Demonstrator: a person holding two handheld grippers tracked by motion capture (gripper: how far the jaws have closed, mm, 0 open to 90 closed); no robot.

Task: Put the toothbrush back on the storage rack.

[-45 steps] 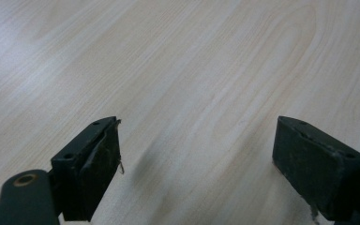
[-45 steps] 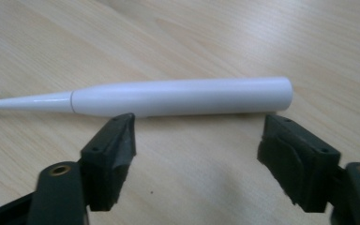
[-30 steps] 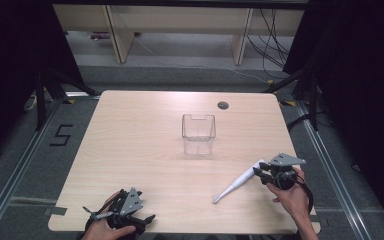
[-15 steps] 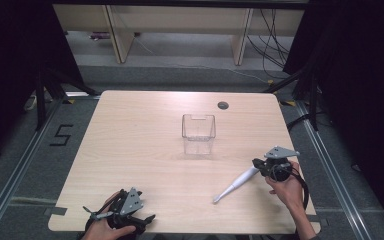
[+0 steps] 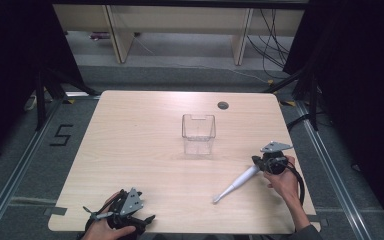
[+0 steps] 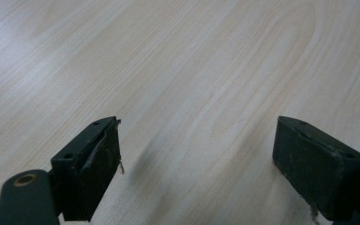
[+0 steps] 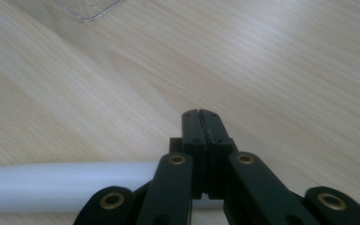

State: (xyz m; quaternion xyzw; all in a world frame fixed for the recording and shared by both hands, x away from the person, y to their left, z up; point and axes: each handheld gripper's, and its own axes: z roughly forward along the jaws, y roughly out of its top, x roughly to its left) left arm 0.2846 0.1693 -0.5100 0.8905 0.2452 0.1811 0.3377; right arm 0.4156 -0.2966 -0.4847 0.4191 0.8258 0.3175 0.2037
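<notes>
The right hand-held gripper (image 5: 258, 162) sits low over the tabletop (image 5: 145, 145) near its right edge, held from behind by the person's right hand (image 5: 283, 181). Its jaws have just been closing and now stand pressed together, tip to tip, as the right gripper view shows (image 7: 201, 117). A long white tool (image 5: 236, 183), shaped like a slim handle that tapers to a small head, lies flat on the tabletop. Its thick end reaches up to this hand-held gripper, and the rest runs away from the jaws toward the person's edge and to the left. In the right gripper view the white tool (image 7: 65, 185) lies under and to the left of the black linkage, with its end passing beneath the closed jaws. I cannot tell from here whether the jaws actually pinch it or only rest above it.

A clear plastic box (image 5: 198, 134), open at the top, stands upright ahead of that hand-held gripper and off to its left, well apart from it. One corner of it shows at the top of the right gripper view.

The left hand-held gripper (image 5: 122, 215) rests at the near left edge of the tabletop in the person's left hand (image 5: 102, 230), far from the white tool. Its jaws stand wide apart with only bare wood between them (image 6: 197, 159).
</notes>
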